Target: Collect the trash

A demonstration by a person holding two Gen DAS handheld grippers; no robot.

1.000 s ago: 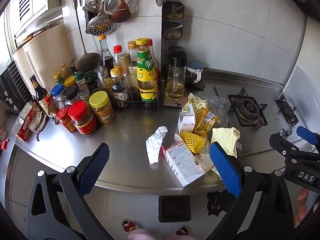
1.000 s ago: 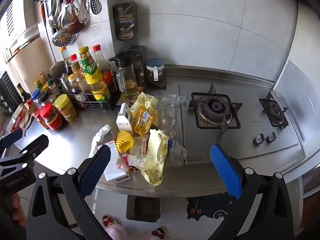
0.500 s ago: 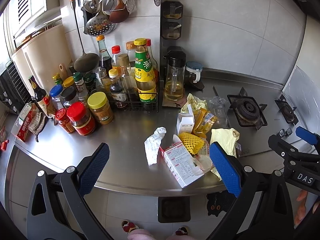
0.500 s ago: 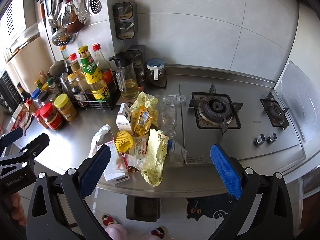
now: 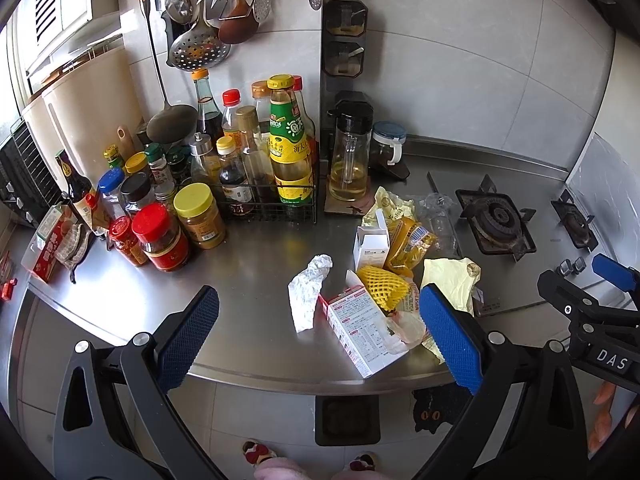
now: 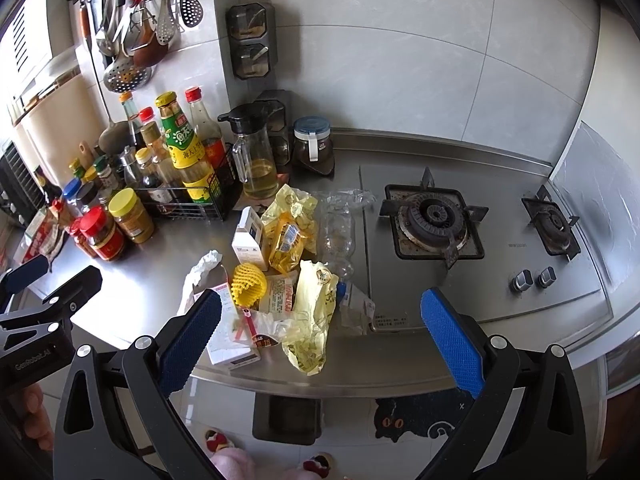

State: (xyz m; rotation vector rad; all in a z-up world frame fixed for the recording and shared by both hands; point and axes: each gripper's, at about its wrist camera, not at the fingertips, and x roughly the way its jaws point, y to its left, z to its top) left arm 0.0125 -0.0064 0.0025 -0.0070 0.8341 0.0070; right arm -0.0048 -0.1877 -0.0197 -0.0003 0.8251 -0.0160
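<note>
A heap of trash lies near the steel counter's front edge: a crumpled white tissue (image 5: 309,294), a pink-and-white carton (image 5: 360,332), a yellow foam net (image 5: 382,290), a small white box (image 5: 372,242), an orange snack bag (image 5: 408,246), a pale yellow wrapper (image 6: 314,314) and a crushed clear bottle (image 6: 340,236). My left gripper (image 5: 318,338) hangs open in front of and above the counter edge, its blue pads either side of the tissue and carton. My right gripper (image 6: 320,336) is open too, held over the yellow wrapper. Nothing sits between either pair of fingers.
Sauce bottles in a wire rack (image 5: 272,204) and jars (image 5: 160,236) crowd the counter's left back. An oil jug (image 5: 348,160) stands behind the heap. A gas hob (image 6: 434,222) lies to the right. A dark bin (image 6: 286,418) sits on the floor below the counter edge.
Both views have shifted only slightly; the grippers stay open and the trash has not moved.
</note>
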